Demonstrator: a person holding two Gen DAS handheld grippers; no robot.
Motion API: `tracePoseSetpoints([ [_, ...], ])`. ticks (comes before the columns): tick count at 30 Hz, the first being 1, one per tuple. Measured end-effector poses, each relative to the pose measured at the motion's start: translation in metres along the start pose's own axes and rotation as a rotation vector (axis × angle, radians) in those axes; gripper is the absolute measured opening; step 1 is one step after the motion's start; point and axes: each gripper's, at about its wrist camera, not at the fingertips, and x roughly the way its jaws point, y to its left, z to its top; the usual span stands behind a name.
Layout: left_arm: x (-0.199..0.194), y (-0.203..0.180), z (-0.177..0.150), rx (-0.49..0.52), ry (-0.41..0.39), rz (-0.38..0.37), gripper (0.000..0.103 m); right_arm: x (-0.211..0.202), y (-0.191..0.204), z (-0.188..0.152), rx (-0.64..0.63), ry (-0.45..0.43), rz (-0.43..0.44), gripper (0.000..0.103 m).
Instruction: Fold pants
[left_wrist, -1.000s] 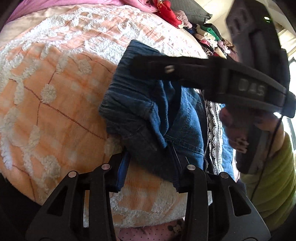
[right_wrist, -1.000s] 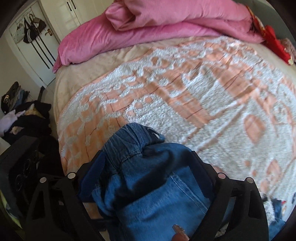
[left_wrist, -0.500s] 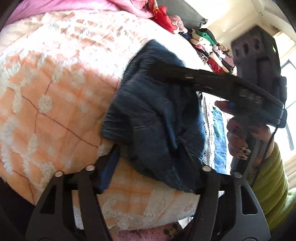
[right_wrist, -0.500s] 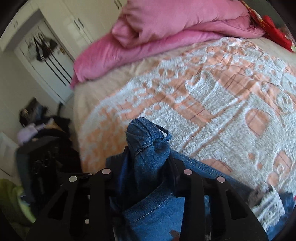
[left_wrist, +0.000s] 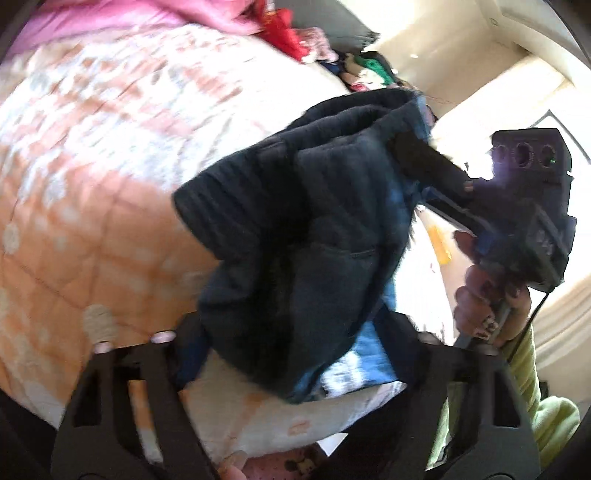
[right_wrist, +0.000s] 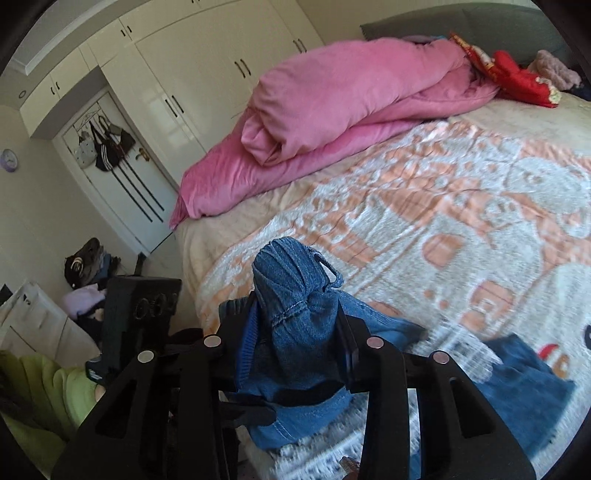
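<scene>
Right wrist: right gripper (right_wrist: 297, 328) pinches jeans (right_wrist: 295, 295), bunch pointing up

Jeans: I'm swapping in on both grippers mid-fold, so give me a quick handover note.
Right gripper: shut on a bunched part of the jeans, held above the bed.
Left gripper: jaws stand wide apart; the jeans hang between them, grip unclear.
The garment is lifted off the blanket and crumpled. More denim lies at the bed's near edge.
Done: pickup only; no neat fold visible.
Left: lay the jeans flat on the bed, then fold.
</scene>
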Motion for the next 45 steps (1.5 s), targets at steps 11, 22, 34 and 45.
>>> tracePoseSetpoints([
  [11,0.045,-0.071,-0.028,0.223,0.113,-0.002,0.054,-0.09,-0.046,-0.066,0.172,-0.148,-0.152,0.077],
  [22,0.073,-0.086,-0.049,0.303,0.19,0.057,0.056,-0.069,-0.079,-0.118,0.382,-0.033,-0.248,0.081],
  [34,0.066,-0.085,-0.058,0.307,0.198,0.055,0.058,-0.071,-0.081,-0.133,0.387,-0.016,-0.298,0.037],
  [45,0.028,-0.086,-0.053,0.316,0.143,0.053,0.07,-0.107,-0.057,-0.136,0.33,-0.109,-0.367,0.073],
])
